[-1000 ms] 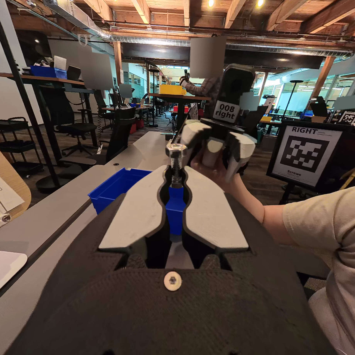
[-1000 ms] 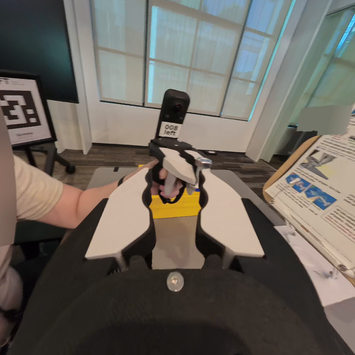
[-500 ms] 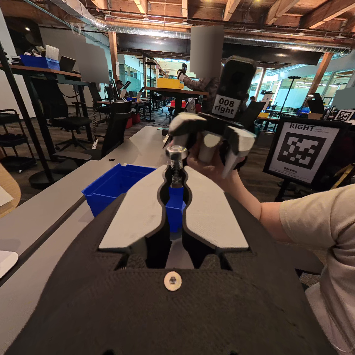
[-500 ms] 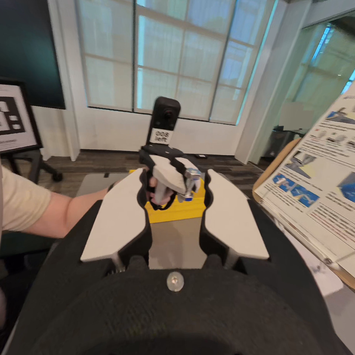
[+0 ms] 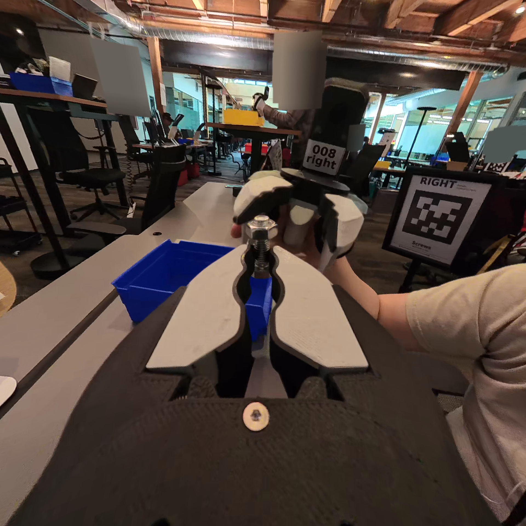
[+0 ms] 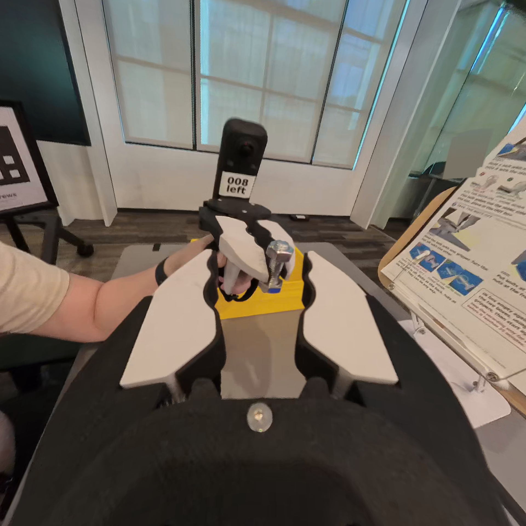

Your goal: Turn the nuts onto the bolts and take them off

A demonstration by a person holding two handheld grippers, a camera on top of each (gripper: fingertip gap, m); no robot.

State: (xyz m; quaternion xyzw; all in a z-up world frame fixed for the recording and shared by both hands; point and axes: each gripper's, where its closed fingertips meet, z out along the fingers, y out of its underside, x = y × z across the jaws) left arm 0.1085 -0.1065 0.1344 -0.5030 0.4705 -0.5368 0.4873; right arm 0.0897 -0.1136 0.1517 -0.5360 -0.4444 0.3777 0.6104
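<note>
My left gripper (image 5: 259, 256) is shut on the threaded shaft of a silver bolt (image 5: 260, 260) and holds it upright above the table. A hex nut (image 5: 261, 230) sits at the bolt's top end. My right gripper (image 5: 299, 216) is open, just behind and right of the nut, not touching it. In the right wrist view my right gripper (image 6: 259, 256) is open and empty. The left gripper (image 6: 242, 250) faces it with the bolt (image 6: 274, 271) and nut (image 6: 280, 250) between and beyond my right fingertips.
A blue bin (image 5: 170, 273) stands on the grey table (image 5: 57, 313) under the left gripper. A yellow bin (image 6: 264, 301) sits at the table's other end. An instruction board (image 6: 469, 270) leans at the right. A framed marker sign (image 5: 438, 216) stands beside the table. Both grippers' tips are close together, under 4 cm apart.
My right gripper has opened wider and come off the nut. In its view the bolt went from by the right finger to between the fingers. The left gripper still holds the bolt.
</note>
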